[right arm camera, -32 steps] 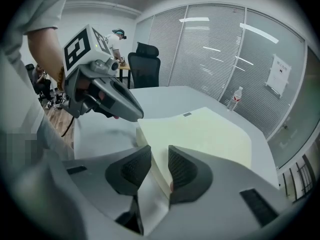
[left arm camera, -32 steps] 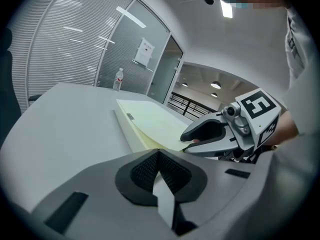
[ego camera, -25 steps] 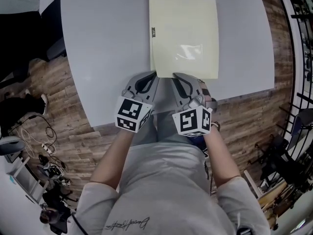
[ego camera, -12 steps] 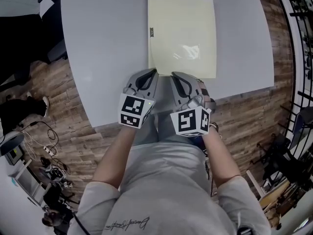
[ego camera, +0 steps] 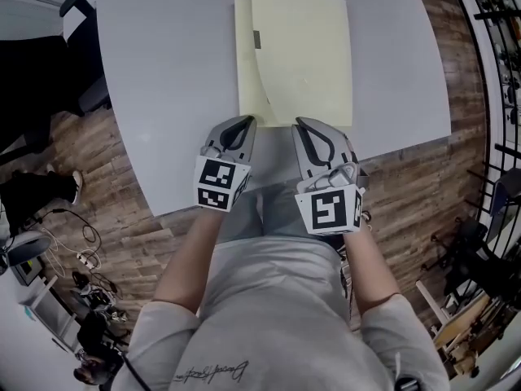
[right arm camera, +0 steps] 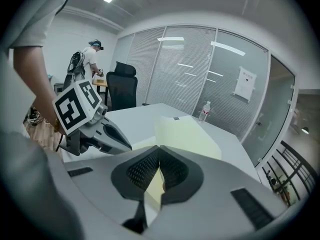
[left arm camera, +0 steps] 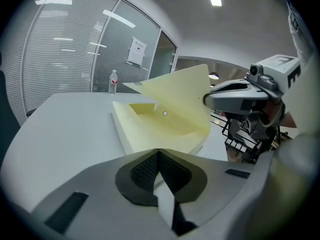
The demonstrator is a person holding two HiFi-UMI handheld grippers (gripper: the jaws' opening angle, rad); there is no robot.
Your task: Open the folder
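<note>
**Grey tabletop, folder about a third of the way open**

Big grey tabletop (ego camera: 163, 72) over a wood floor, glass office walls with blinds behind, and a pale yellow folder (ego camera: 295, 55) lying near the edge closest to the person. So it's started but not done. The cover (left arm camera: 177, 94) is peeled up off the bottom leaf and hangs at a slant, hinged along the far-left spine, and you can see the inside pocket from the left gripper view.

The right gripper (ego camera: 299, 123) has its jaws clenched on the near edge of that cover, with a yellow strip showing between the pads. The left gripper (ego camera: 247, 120) has its jaws pinched together at the folder's near-left corner. A pale strip sits between them, so I read it as gripping the bottom leaf to keep it down.

What's left, I reckon: swing the cover the rest of the way over to the left and lay it flat.

Compared with a second ago, the folder was flat and fully closed then, with both grippers low at its near edge. Now the right one has come up and taken the cover with it, while the left has barely budged.
</note>
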